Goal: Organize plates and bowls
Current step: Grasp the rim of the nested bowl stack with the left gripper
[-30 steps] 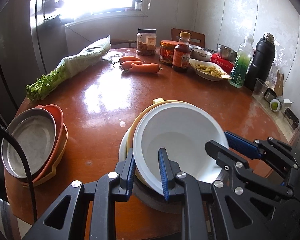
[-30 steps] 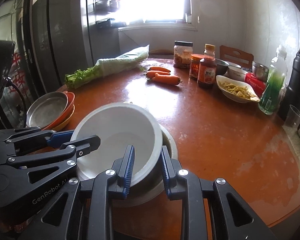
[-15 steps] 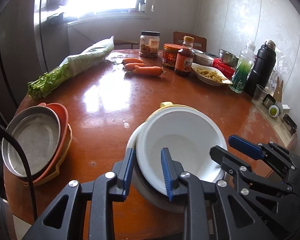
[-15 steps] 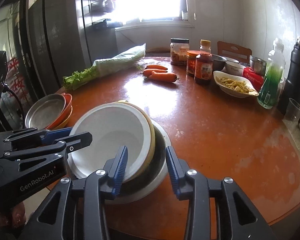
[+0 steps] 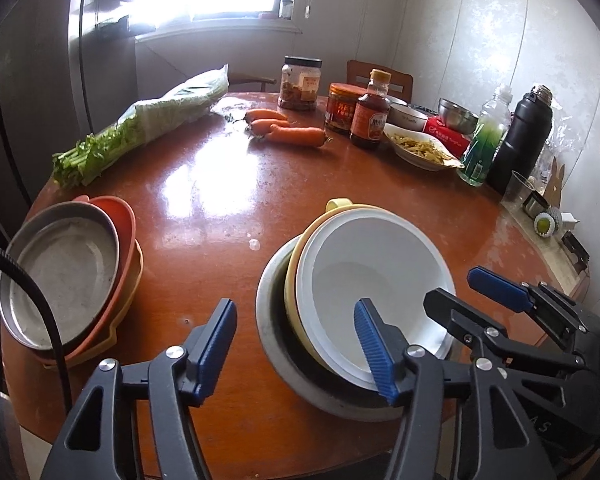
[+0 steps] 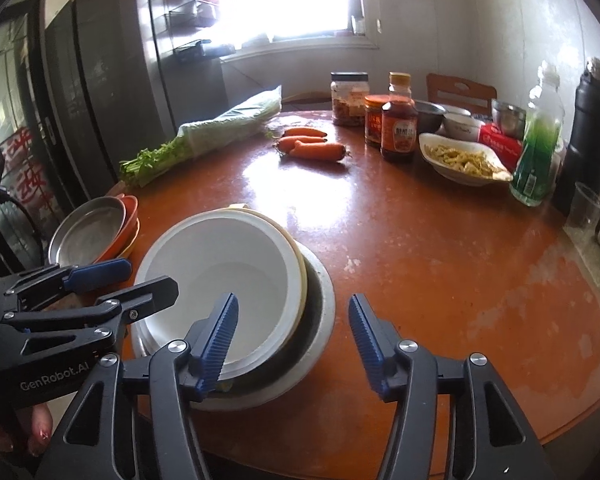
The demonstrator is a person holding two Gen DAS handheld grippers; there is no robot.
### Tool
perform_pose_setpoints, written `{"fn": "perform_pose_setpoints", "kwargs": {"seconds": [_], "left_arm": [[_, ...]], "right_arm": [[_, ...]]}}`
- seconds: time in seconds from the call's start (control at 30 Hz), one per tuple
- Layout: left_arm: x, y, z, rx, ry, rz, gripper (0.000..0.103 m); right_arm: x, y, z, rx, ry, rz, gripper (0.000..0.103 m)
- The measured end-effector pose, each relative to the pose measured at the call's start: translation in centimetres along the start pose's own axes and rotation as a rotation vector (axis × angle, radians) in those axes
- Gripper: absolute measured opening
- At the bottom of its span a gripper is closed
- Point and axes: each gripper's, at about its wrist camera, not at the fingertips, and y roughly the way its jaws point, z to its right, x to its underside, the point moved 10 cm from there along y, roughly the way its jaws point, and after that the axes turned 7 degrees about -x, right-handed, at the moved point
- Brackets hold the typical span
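A white bowl (image 5: 372,280) (image 6: 220,272) sits nested in a yellow bowl (image 5: 338,205) (image 6: 298,258), which rests in a grey metal bowl (image 5: 272,320) (image 6: 326,300) at the near edge of the round table. My left gripper (image 5: 296,348) (image 6: 140,280) straddles the stack's near left rim. Its jaws are opening, with one finger inside the white bowl and one outside, and the pads are clear of the rim. My right gripper (image 6: 292,340) (image 5: 464,292) straddles the near right rim the same way, its jaws also opening. A metal plate (image 5: 60,272) lies on orange and yellow plates (image 5: 122,224) at the left.
On the far half of the brown table (image 5: 228,200) are bagged celery (image 5: 140,128), carrots (image 5: 296,134), jars and a sauce bottle (image 5: 370,116), a dish of food (image 5: 420,148), a green bottle (image 5: 484,140) and a black flask (image 5: 520,136). A person's fingers (image 6: 36,432) show at the lower left.
Both grippers were shut on the white bowl's rim and have opened. The white bowl has settled down into the yellow bowl and sits apart from the pads.
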Motion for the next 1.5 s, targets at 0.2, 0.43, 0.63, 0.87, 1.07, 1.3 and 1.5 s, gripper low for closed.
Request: {"fn": "perform_pose_setpoints", "kwargs": {"seconds": [0.2, 0.43, 0.63, 0.87, 1.07, 1.3, 1.5], "left_arm": [[0.2, 1.0, -0.2, -0.014, 0.004, -0.021, 0.063], [0.4, 2.5, -0.6, -0.003, -0.018, -0.060, 0.063], [0.7, 3.6, -0.7, -0.005, -0.016, -0.087, 0.063], [0.7, 4.2, -0.3, 0.016, -0.021, -0.099, 0.063], [0.8, 4.3, 0.2, 0.042, -0.018, -0.114, 0.059], [0.9, 4.3, 0.5, 0.080, -0.039, -0.124, 0.055], [1.0, 4.2, 0.7, 0.081, -0.062, -0.122, 0.049]], "right_arm": [[0.3, 1.0, 0.4, -0.009, 0.030, -0.024, 0.061], [1.0, 2.5, 0.7, -0.031, 0.056, -0.065, 0.061], [1.4, 3.0, 0.5, -0.043, 0.043, -0.082, 0.060], [1.5, 3.1, 0.2, -0.066, 0.041, -0.086, 0.051], [1.5, 3.1, 0.3, -0.074, 0.051, -0.084, 0.049], [1.5, 3.0, 0.5, -0.080, 0.063, -0.083, 0.047], [1.4, 2.9, 0.5, -0.078, 0.075, -0.079, 0.045]]}}
